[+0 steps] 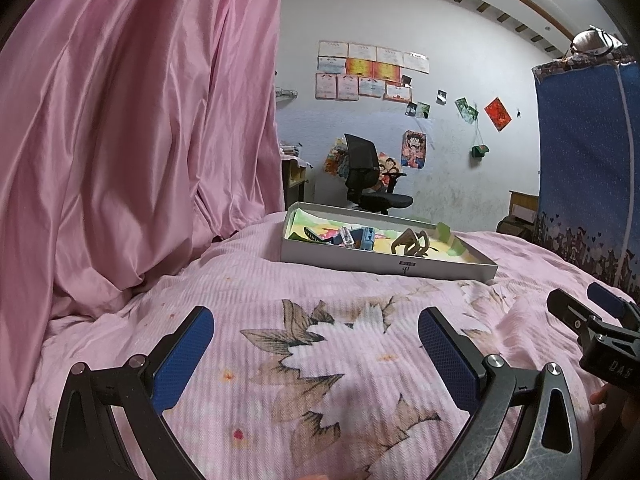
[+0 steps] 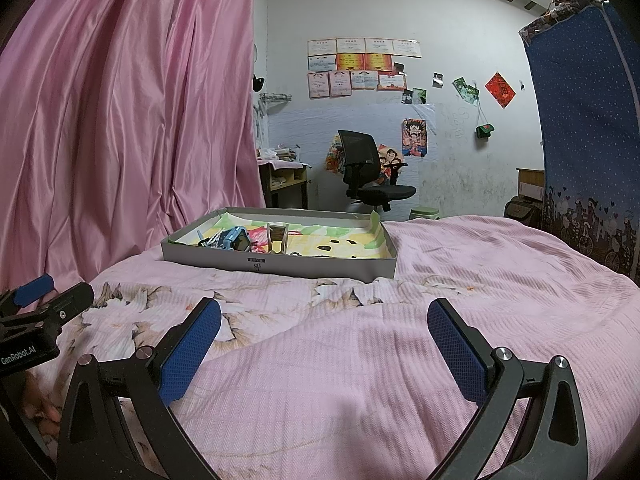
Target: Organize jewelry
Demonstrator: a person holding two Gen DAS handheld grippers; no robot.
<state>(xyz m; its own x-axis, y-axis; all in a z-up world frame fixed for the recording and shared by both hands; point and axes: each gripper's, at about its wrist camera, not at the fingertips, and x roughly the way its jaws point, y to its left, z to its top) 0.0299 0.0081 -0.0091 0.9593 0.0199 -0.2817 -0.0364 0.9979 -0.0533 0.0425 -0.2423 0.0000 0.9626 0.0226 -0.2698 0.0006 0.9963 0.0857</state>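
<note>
A shallow grey box [image 1: 384, 262] [image 2: 280, 266] lies on the pink bedspread ahead of both grippers. Inside it, on a colourful liner, lie a blue hair clip [image 1: 366, 238] [image 2: 236, 238], a brown claw clip [image 1: 412, 242] [image 2: 277, 238] and a few small pieces too small to tell apart. My left gripper [image 1: 316, 334] is open over the flowered bedspread, short of the box, with nothing between its fingers. My right gripper [image 2: 324, 326] is open too and holds nothing. The right gripper shows at the left wrist view's right edge [image 1: 592, 312]; the left gripper shows at the right wrist view's left edge [image 2: 44, 296].
A pink curtain [image 1: 132, 128] [image 2: 128, 120] hangs along the left side of the bed. A blue patterned curtain [image 1: 584, 168] [image 2: 584, 136] hangs at the right. Beyond the bed stand a black office chair [image 1: 368, 176] [image 2: 364, 168] and a desk [image 2: 284, 180].
</note>
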